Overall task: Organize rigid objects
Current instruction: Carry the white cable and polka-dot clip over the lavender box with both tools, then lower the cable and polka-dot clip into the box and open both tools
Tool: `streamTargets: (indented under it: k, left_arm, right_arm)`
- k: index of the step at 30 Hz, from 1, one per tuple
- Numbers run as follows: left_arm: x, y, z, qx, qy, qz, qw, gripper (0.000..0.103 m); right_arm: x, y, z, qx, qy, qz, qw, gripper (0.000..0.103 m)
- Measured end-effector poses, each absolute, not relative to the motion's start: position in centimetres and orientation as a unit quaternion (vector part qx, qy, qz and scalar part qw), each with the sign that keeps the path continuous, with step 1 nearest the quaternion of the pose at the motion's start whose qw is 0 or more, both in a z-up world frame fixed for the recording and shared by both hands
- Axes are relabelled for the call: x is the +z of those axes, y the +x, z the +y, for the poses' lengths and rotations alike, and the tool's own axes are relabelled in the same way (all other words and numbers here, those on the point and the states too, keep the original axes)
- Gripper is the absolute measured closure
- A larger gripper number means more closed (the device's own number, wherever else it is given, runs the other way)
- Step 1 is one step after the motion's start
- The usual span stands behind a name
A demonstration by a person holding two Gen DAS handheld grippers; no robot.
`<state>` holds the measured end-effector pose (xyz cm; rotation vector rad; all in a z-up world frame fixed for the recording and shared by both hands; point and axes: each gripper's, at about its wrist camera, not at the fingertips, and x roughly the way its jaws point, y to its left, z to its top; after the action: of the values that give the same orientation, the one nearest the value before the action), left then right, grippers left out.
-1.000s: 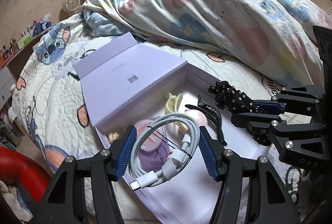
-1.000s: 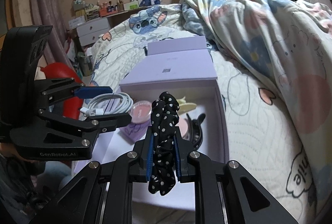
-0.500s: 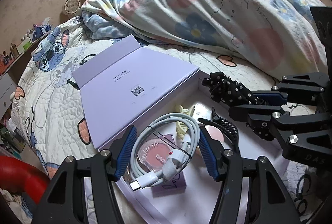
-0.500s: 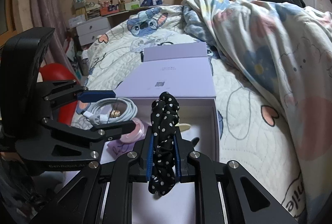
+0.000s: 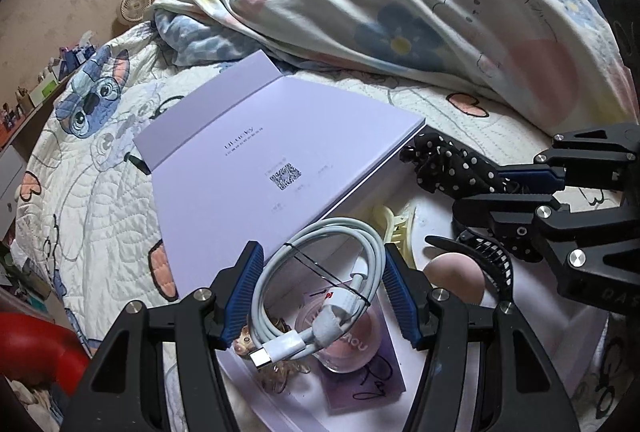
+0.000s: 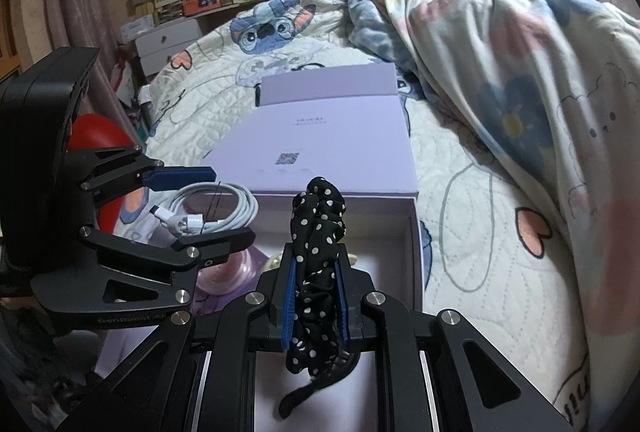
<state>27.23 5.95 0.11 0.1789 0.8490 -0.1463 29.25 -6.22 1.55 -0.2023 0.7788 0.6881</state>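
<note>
From the left wrist camera, the left gripper (image 5: 322,290) clasps a coiled white charging cable (image 5: 320,288) between its blue ribbed pads, holding it above the open lilac cardboard gift box (image 5: 256,172) that lies on a quilted cartoon-print bedspread (image 5: 92,200). Inside the box, under the cable, sit a round pink cosmetic jar (image 5: 348,336) on a purple card, a pale yellow plastic claw clip (image 5: 394,228) and a black plastic claw clip (image 5: 484,260). At the box's right side the right gripper (image 5: 492,188) pinches a black white-dotted fabric scrunchie (image 5: 444,162).

From the right wrist camera, the right gripper (image 6: 316,292) is clenched on the scrunchie (image 6: 318,228), which stands upright over the box's near edge (image 6: 414,244). The left gripper (image 6: 224,204) holds the cable (image 6: 212,208) at the box's left side. Beyond the box's hinged lid lies a rumpled floral duvet (image 6: 520,72).
</note>
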Motion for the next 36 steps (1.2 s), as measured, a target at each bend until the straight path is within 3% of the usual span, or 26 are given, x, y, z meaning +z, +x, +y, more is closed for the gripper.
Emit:
streamTargets:
  k: [36]
  left_arm:
    - [-3.7,27.3,3.9,-0.07,0.125,0.456,0.879,0.043]
  right_arm:
    - [-2.1,31.0,-4.6,0.306,-0.151,0.443,0.829,0.087]
